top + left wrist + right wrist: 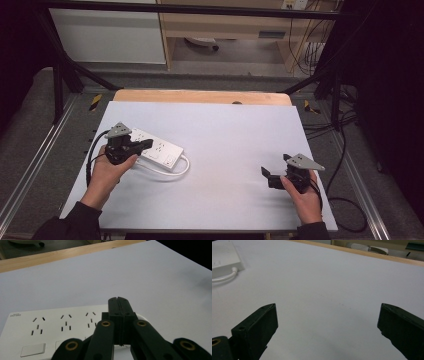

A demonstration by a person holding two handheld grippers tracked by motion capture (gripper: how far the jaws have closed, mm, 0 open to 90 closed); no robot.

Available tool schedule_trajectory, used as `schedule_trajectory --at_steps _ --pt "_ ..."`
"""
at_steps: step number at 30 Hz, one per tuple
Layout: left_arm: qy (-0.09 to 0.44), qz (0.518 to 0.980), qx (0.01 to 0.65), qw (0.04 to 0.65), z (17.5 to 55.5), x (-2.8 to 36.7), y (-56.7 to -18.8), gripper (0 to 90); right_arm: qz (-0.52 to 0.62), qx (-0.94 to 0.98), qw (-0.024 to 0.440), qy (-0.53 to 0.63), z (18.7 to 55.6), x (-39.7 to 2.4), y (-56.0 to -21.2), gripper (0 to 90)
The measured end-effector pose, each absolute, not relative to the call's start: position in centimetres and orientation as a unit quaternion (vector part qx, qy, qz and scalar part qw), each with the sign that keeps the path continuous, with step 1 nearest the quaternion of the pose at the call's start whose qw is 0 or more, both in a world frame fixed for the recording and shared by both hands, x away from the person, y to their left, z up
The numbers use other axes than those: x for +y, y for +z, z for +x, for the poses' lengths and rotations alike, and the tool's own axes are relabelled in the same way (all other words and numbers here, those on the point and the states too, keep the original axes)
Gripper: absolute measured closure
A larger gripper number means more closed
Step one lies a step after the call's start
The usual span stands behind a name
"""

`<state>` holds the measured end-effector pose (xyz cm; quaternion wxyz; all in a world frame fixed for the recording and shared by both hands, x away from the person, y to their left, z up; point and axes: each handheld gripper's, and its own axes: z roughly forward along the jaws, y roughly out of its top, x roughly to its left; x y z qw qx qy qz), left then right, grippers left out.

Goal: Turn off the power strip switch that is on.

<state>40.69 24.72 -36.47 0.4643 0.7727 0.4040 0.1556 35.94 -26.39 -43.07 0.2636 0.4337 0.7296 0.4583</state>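
I see a white power strip (pixel 156 148) lying on the pale table (pixel 225 130), its cord (pixel 172 172) looping beside it. My left gripper (pixel 145 145) sits over the strip's near end. My right gripper (pixel 274 176) is well apart, its jaws spread above bare surface.

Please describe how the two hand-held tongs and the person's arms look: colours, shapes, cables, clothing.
Both the left tongs and the right tongs are black, each with two flat, blocky jaws on hinged links with brass-coloured pivots. A grey three-cornered plate tops each, and a black cable trails from each. The sleeves are dark.
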Motion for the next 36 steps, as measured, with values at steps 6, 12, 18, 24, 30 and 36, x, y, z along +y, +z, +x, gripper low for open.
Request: schedule_trajectory --at_steps 6,12,18,24,30,36 --pt "0.153 0.777 0.406 0.456 41.1 24.6 -36.9 90.0 0.434 0.73 0.264 0.458 35.9 -26.4 -43.1 3.4" --pt "0.15 0.781 0.407 0.45 41.2 24.6 -37.4 90.0 0.432 0.731 0.264 0.457 36.0 -26.4 -43.1 3.4" --pt "0.147 0.78 0.412 0.447 41.3 24.8 -37.6 90.0 0.432 0.731 0.264 0.458 36.0 -26.4 -43.1 3.4" --pt "0.149 0.783 0.412 0.442 41.5 24.9 -37.8 90.0 0.433 0.731 0.265 0.456 36.0 -26.3 -43.1 3.4" --pt "0.148 0.783 0.413 0.441 41.5 25.0 -37.9 90.0 0.434 0.731 0.265 0.456 36.0 -26.4 -43.1 3.4" --pt "0.147 0.782 0.416 0.44 41.6 25.1 -38.2 90.0 0.433 0.732 0.265 0.455 36.0 -26.3 -43.1 3.4"
